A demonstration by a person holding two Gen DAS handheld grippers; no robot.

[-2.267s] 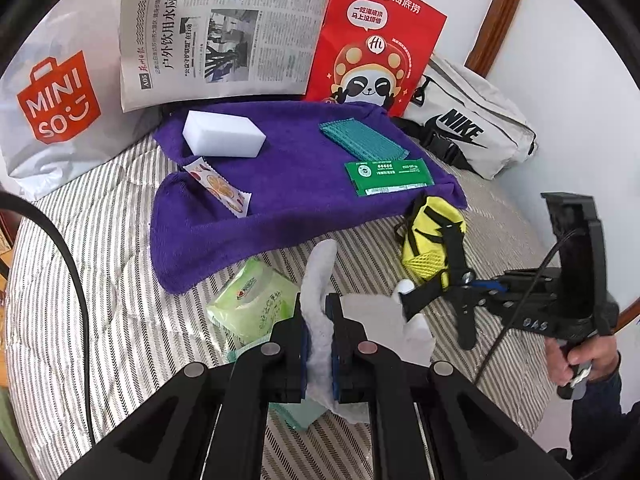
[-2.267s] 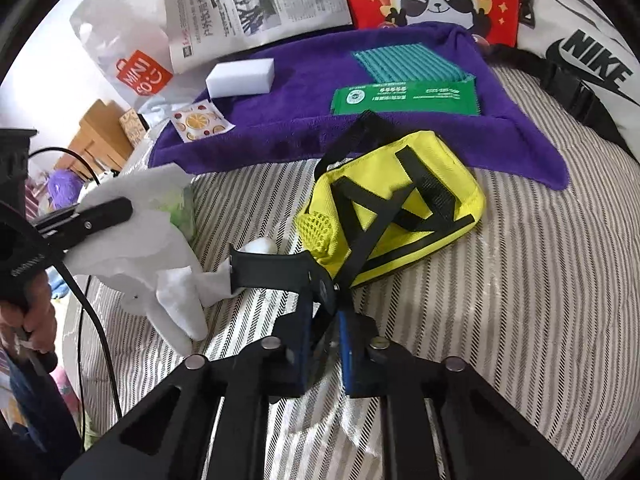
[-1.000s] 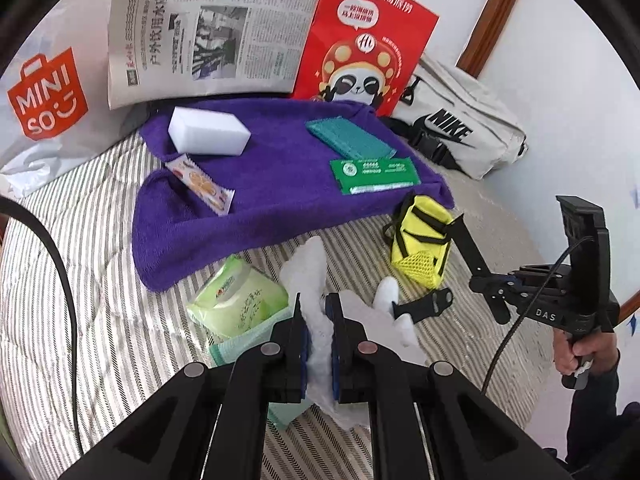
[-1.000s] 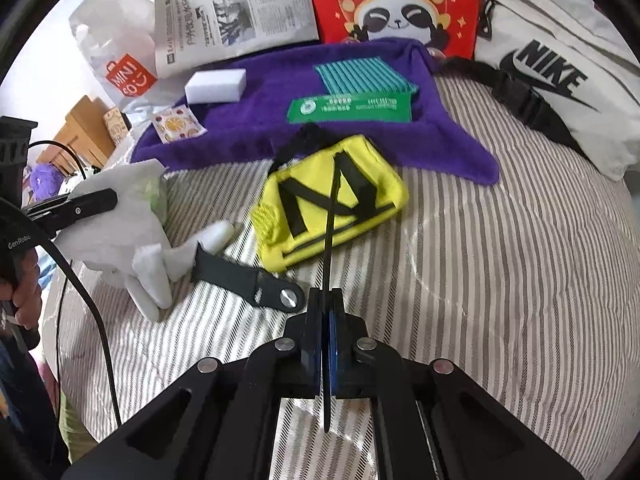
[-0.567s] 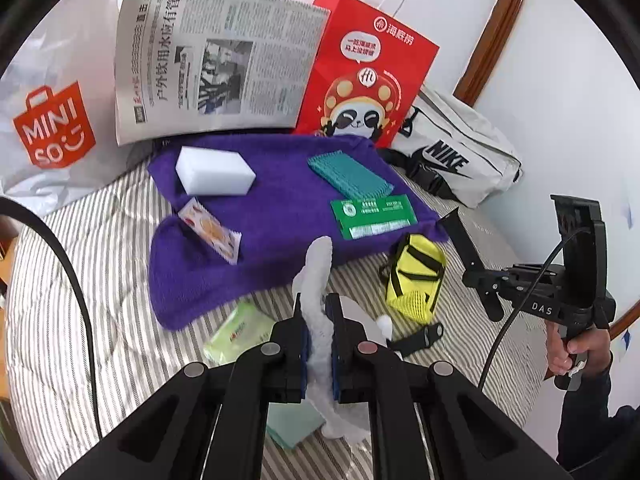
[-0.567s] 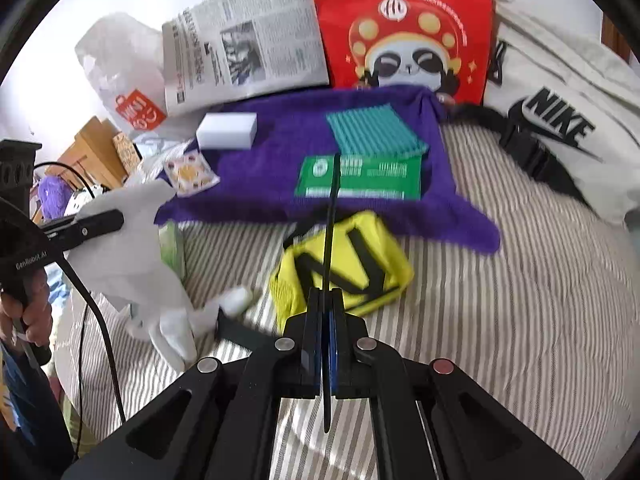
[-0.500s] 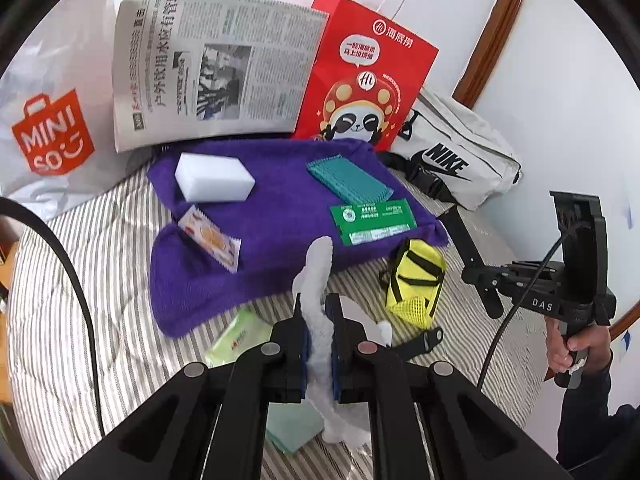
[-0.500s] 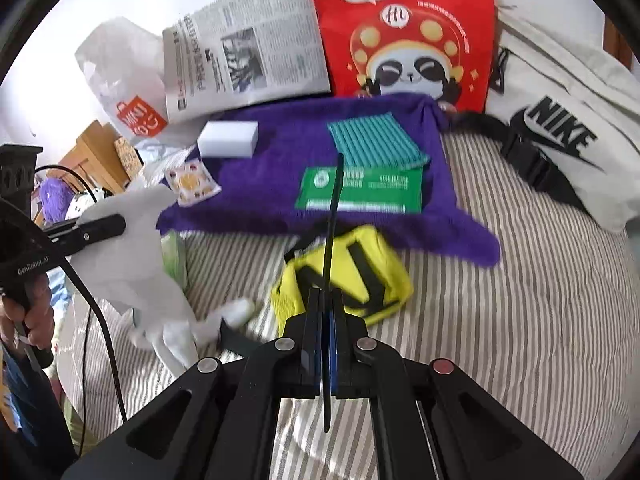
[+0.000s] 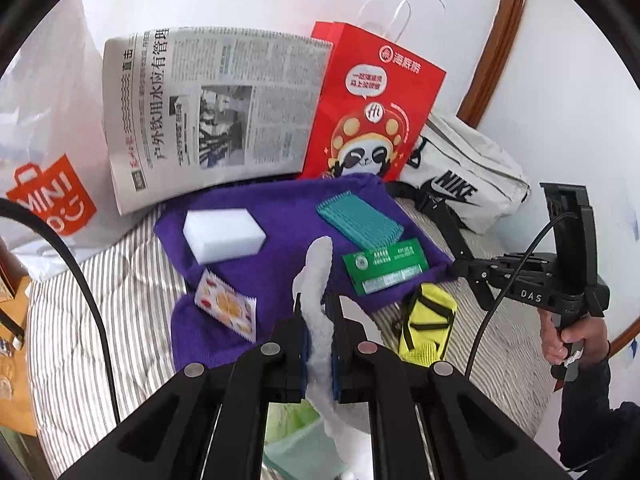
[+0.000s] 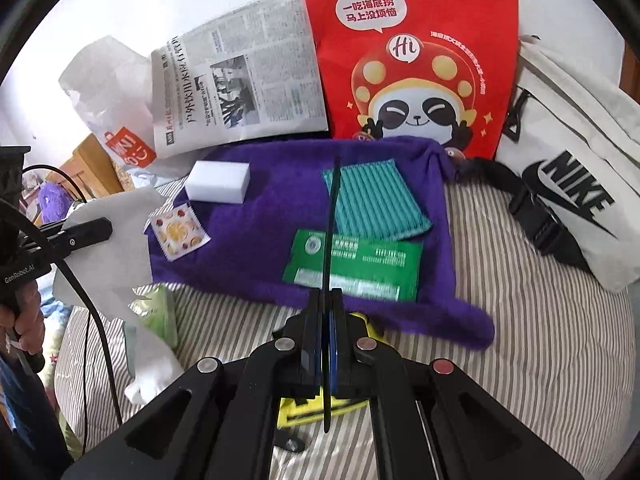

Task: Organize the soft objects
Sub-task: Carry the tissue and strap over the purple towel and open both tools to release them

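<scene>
MINISO bag (image 9: 48, 200), NIKE bag (image 9: 460, 184), our left gripper (image 9: 319, 320) pinching white glove (image 9: 316, 268), right gripper (image 10: 327, 320) clamping black strap (image 10: 331, 216), both raised higher than before.

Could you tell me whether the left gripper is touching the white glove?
Touching: the left wrist view shows the left gripper pinching the white glove between both fingers.

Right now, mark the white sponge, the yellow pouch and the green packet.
white sponge (image 9: 224, 236), left wrist view, middle of its top face.
yellow pouch (image 9: 430, 322), left wrist view, upper yellow panel between the black straps.
green packet (image 10: 360, 264), right wrist view, centre of its printed face.
</scene>
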